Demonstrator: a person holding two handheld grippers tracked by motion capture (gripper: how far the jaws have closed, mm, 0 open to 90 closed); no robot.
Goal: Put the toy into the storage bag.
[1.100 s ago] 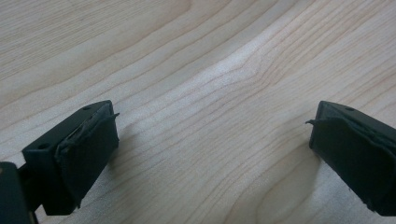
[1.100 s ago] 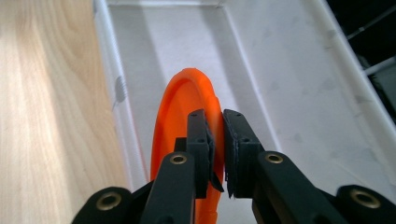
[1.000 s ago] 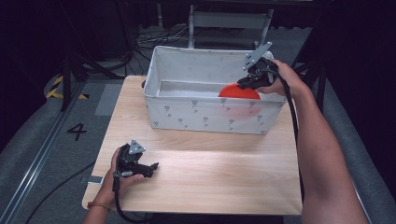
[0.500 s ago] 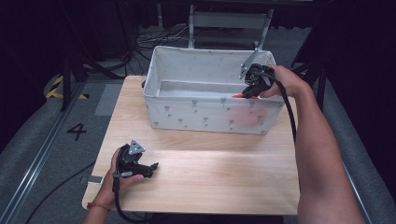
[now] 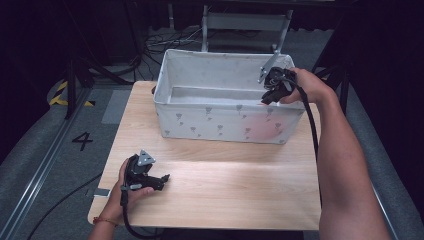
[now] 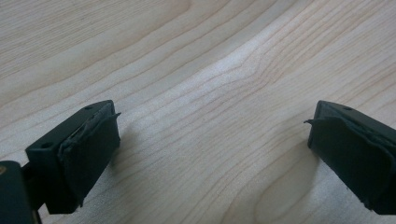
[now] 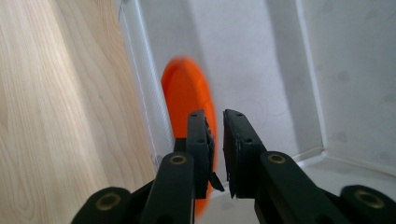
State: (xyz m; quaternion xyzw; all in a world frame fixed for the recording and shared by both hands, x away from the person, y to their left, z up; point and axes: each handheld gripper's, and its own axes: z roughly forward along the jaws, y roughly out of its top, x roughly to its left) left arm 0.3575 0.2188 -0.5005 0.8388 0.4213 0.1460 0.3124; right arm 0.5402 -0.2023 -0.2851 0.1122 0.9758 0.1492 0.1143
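Note:
A white fabric bin (image 5: 200, 120) stands at the back of the wooden table (image 5: 225, 190). My right gripper (image 5: 266, 99) hangs over the bin's right rim and points down inside. In the right gripper view my right gripper (image 7: 219, 126) has its jaws shut to a thin slit with nothing seen in it. A blurred orange disc (image 7: 182, 98) lies against the bin's wall just behind the left jaw. It shows as a reddish glow (image 5: 265, 129) through the front wall. My left gripper (image 5: 164, 180) rests at the table's front left, where the left gripper (image 6: 212, 149) stands open over bare wood.
A metal frame (image 5: 245, 22) stands behind the bin, with cables (image 5: 165, 42) on the floor beside it. A "4" mark (image 5: 82, 140) and yellow-black tape (image 5: 62, 92) lie on the floor to the left. The person's right forearm (image 5: 340, 165) runs along the table's right side.
The orange disc, in plain sight in the bin under my right gripper a second ago, has sunk behind the front wall. Both hands have kept their places.

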